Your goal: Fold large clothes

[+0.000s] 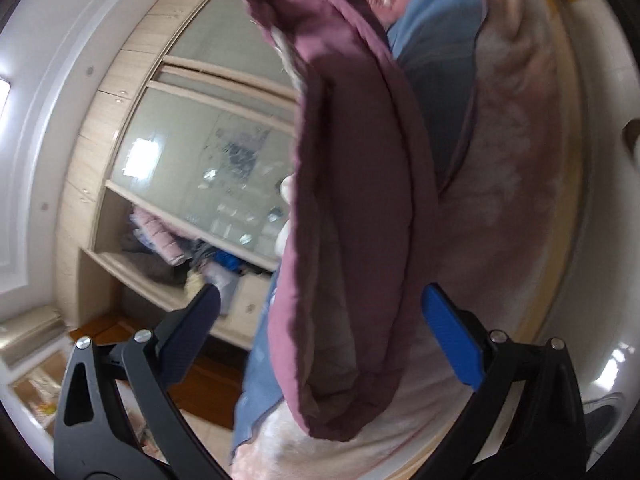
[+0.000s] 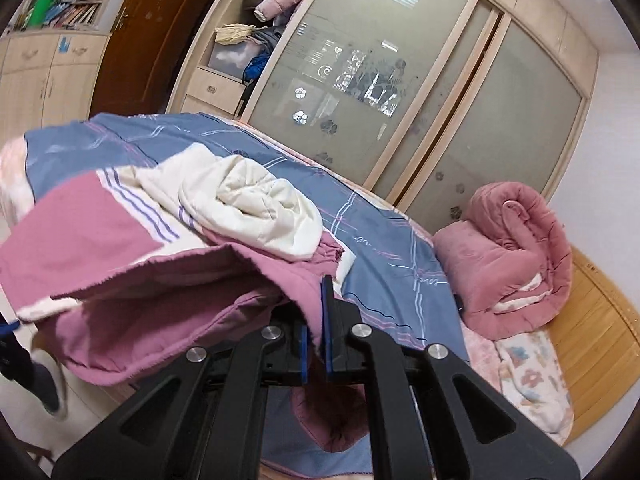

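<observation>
A large mauve garment [image 2: 120, 240] with cream panels and purple stripes lies bunched on the bed, its cream lining [image 2: 256, 204] turned up on top. My right gripper [image 2: 316, 332] is shut on a mauve edge of it, and the cloth is lifted and drapes over the left finger. In the left wrist view the picture is rolled, and a fold of the same mauve garment [image 1: 360, 200] hangs in front of the camera. My left gripper [image 1: 326, 324] stands open around that fold, with both blue pads clear of the cloth.
The bed carries a blue patterned cover [image 2: 380, 240] and a rolled pink quilt [image 2: 516, 256] at its right end, beside a floral blanket [image 2: 532, 376]. A wardrobe with frosted sliding doors [image 2: 400, 100] stands behind, with a brown door [image 2: 136, 40] to its left.
</observation>
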Demonstrator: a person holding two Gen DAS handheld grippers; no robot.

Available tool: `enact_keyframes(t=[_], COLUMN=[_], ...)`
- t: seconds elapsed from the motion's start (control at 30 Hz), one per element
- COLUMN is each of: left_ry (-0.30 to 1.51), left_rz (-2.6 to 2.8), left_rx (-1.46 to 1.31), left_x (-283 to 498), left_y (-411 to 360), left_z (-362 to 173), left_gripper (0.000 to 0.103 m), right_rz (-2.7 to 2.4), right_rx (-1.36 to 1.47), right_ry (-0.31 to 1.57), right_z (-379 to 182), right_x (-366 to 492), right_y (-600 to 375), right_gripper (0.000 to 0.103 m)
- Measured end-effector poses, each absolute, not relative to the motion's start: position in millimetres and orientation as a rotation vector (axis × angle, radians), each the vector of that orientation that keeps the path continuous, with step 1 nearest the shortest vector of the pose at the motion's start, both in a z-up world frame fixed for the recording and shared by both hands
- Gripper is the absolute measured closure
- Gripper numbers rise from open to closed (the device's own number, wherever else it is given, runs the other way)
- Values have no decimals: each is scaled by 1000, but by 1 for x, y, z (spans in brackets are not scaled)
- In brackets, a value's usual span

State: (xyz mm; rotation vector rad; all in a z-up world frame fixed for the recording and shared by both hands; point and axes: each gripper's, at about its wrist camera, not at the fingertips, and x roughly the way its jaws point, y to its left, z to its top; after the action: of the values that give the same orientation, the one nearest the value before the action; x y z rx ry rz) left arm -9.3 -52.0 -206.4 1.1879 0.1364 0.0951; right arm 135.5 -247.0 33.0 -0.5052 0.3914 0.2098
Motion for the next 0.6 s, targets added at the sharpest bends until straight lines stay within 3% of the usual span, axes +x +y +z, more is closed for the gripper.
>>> enact_keyframes(t=[0.27, 0.47, 0.6], left_ry=[103, -69, -89], left_rz=[190, 403, 463], left_rx=[1262, 1230, 1174], left_x=[9, 34, 47], left_y=[-73, -79, -84], left_z=[-252, -274, -282], left_gripper=[2, 2, 2], right_rz=[246, 264, 269], right_rx=[-482, -463, -460], right_ry=[401, 403, 405], right_z=[48, 49, 51], right_x=[146, 147, 147], right_y=[-238, -240, -241], right_gripper=[98, 97, 97])
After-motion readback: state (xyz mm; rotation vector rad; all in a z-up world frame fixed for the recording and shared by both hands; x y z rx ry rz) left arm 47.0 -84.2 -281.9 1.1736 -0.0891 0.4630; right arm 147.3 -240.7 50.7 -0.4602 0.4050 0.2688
